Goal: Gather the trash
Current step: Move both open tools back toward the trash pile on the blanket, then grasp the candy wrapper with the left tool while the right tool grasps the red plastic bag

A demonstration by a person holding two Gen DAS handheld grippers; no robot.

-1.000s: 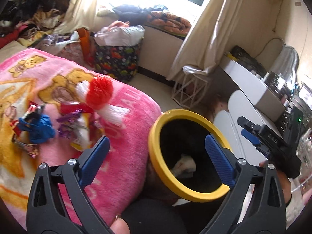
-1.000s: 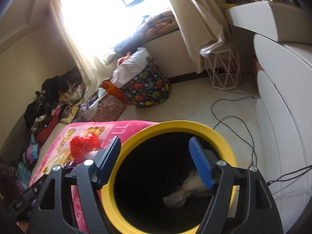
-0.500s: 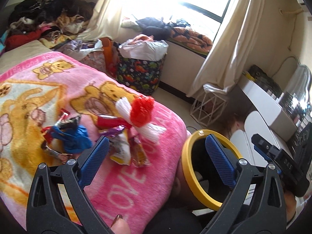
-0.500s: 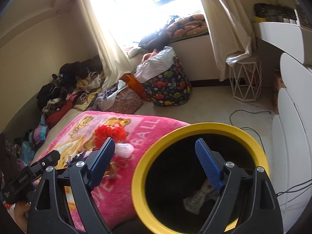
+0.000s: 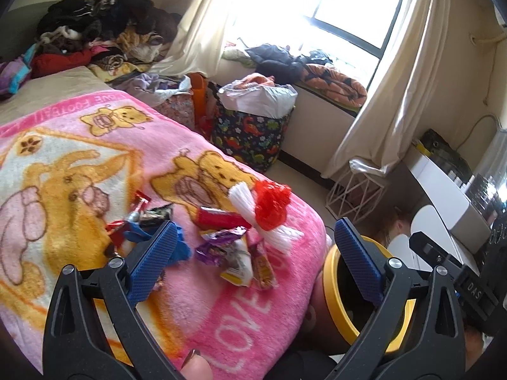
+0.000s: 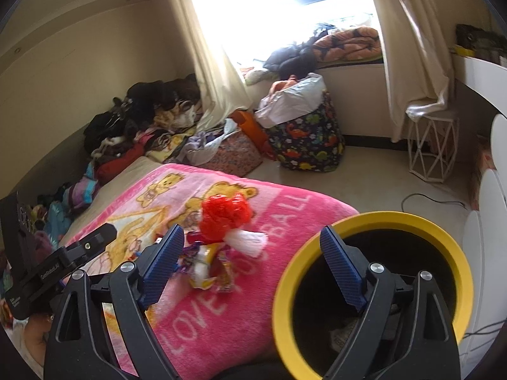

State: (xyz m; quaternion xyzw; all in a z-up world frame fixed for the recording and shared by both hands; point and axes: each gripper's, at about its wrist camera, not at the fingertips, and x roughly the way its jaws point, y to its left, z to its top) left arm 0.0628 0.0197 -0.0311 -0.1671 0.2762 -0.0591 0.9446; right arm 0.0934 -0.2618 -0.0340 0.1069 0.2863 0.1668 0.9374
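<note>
Both hand-held grippers swung from the bin toward the wrappers on the bed; left hand-held gripper and right hand-held gripper gape empty. One scrap binned, most left.

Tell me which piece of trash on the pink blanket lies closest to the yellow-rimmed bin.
The red-and-white plastic bundle. It lies at the bin-side edge of the pile, while the purple wrapper, red wrapper and blue scrap lie farther from the yellow-rimmed bin.

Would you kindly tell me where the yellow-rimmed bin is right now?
The yellow-rimmed bin stands at the lower right of both wrist views, off the corner of the pink blanket, right of the wrapper pile.
</note>
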